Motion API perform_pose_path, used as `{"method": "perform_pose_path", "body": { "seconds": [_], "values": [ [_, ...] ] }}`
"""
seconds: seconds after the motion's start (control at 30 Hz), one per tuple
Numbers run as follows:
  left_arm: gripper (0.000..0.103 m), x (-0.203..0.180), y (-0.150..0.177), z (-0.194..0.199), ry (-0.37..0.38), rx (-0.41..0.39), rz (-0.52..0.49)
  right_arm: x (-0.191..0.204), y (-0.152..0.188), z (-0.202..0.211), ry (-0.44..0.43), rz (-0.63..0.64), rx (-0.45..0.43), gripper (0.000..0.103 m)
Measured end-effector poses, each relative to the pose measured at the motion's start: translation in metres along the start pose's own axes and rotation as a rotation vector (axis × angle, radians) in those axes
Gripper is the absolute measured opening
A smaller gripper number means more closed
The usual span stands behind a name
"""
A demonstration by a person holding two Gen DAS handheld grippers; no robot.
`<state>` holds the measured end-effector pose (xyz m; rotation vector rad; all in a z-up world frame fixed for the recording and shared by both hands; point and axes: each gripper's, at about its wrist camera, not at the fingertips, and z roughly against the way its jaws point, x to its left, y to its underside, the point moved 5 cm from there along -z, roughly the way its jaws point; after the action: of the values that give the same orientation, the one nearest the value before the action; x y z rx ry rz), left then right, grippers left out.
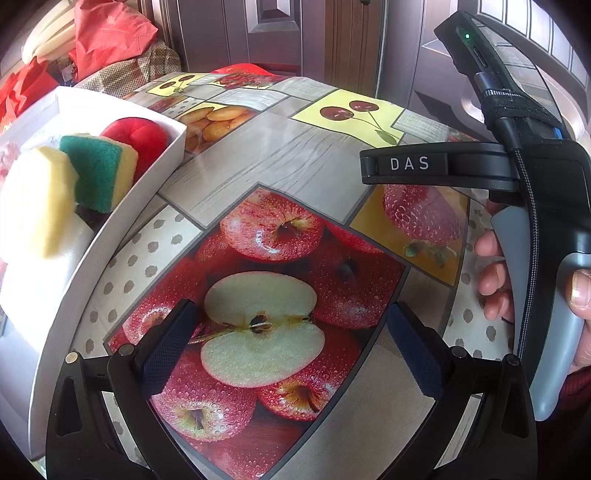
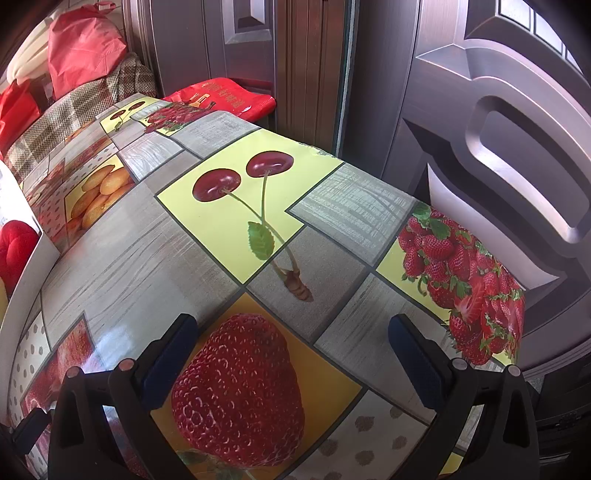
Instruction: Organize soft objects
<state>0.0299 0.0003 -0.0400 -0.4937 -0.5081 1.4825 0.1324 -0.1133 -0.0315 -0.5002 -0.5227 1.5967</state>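
Note:
A white box [image 1: 110, 221] stands at the table's left. Inside it lie a yellow sponge [image 1: 40, 199], a green-and-yellow sponge [image 1: 99, 170] and a red plush ball [image 1: 138, 138]. In the right wrist view only the box wall [image 2: 22, 280] and the red plush ball [image 2: 14, 247] show at the left edge. My left gripper [image 1: 291, 347] hangs open over the printed apples, right of the box, nothing between its fingers. My right gripper [image 2: 291, 354] is open above the printed strawberry, empty too. The right gripper's body [image 1: 517, 177], held by a hand [image 1: 495, 273], shows in the left wrist view.
A fruit-print oilcloth covers the table [image 2: 166, 251]. Red bags [image 1: 107, 33] and a checked cloth [image 1: 125, 74] are piled beyond its far left corner. A dark panelled door [image 2: 498, 129] stands close behind the table's far and right edges.

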Motion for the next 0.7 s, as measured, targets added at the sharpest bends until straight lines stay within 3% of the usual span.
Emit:
{"method": "perform_pose_path", "body": {
  "seconds": [0.7],
  "values": [
    [0.102,-0.0002,0.0000,0.0000,0.000,0.000,0.000,0.0022,0.0004,0.0002,0.001,0.003,0.000,0.103]
  ]
}}
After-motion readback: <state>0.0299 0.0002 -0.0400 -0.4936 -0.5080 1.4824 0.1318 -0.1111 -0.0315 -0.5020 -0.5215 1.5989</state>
